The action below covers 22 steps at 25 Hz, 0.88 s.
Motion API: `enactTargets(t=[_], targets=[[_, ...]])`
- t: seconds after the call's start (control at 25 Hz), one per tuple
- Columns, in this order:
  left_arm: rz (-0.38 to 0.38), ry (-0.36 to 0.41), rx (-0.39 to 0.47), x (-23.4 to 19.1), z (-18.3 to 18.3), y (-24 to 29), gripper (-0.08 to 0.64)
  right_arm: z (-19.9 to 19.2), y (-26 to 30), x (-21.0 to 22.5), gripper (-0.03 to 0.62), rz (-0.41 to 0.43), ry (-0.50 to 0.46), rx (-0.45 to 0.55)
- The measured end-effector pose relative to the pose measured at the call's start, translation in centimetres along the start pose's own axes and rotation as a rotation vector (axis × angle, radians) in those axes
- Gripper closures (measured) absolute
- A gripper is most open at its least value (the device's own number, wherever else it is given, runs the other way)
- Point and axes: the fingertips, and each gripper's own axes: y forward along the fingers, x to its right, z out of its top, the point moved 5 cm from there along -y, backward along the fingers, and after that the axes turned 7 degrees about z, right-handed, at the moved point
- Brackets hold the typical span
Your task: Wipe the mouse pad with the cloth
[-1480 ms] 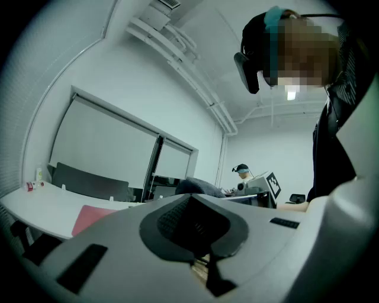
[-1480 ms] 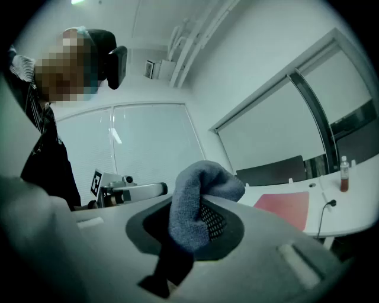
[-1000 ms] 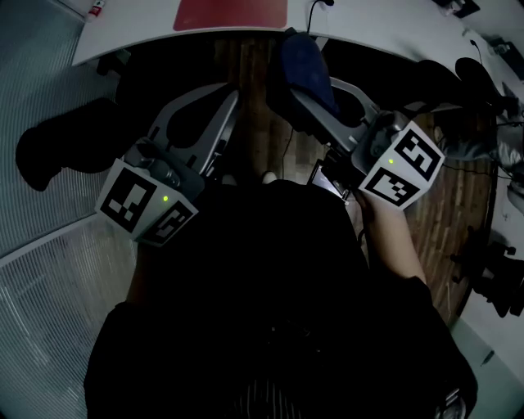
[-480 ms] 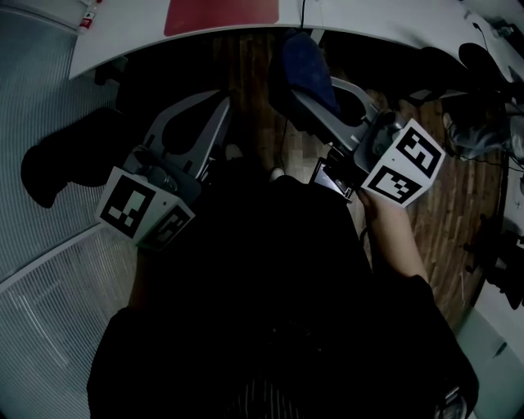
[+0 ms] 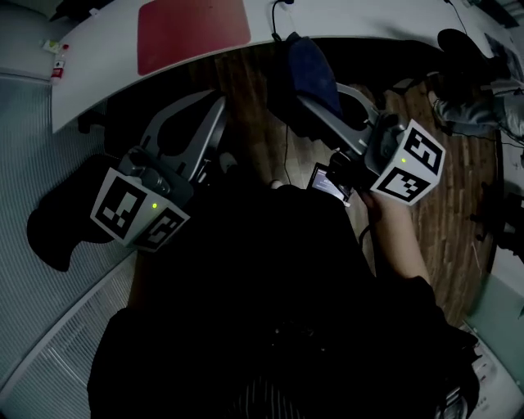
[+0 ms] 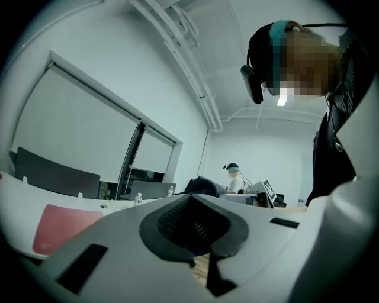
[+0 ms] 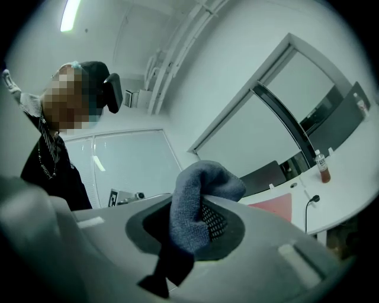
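Right gripper [image 7: 204,228] is clamped on the cloth [image 5: 307,65], off the table [image 5: 98,78]. The mouse pad [image 5: 192,31] lies on it, well apart. Left gripper [image 5: 214,110] closed, empty.

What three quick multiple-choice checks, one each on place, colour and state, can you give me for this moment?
1. Where is the mouse pad?
A. on the white desk
B. on the floor
C. on a chair

2. What colour is the mouse pad?
A. green
B. red
C. yellow

3. What do the right tongs hold?
A. nothing
B. a bottle
C. the cloth

Answers:
1. A, the head view shows it lying flat on the desk.
2. B, it shows red in every view.
3. C, the jaws are shut on the blue cloth.
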Motion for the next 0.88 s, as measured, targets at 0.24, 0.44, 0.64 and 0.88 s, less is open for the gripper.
enactTargets(t=[0.24,0.44,0.64,0.88], targets=[[-0.079,0.018,-0.026,-3.5,0.7,1.9,0.552,1.2,1.9,1.9,0.528,-0.106,-0.032,0.009],[-0.126,0.016,-0.046,-6.7,1.5,3.4,0.552,2.0,4.8,3.5,0.528,-0.144,-0.034,0.013],[-0.163,0.01,-0.072,-6.3,2.4,4.2,0.552,2.8,6.0,2.6,0.528,-0.152,-0.075,-0.049],[-0.203,-0.02,-0.089,-7.6,1.8,3.9,0.552,3.2,8.3,3.4,0.528,-0.157,-0.077,-0.084]])
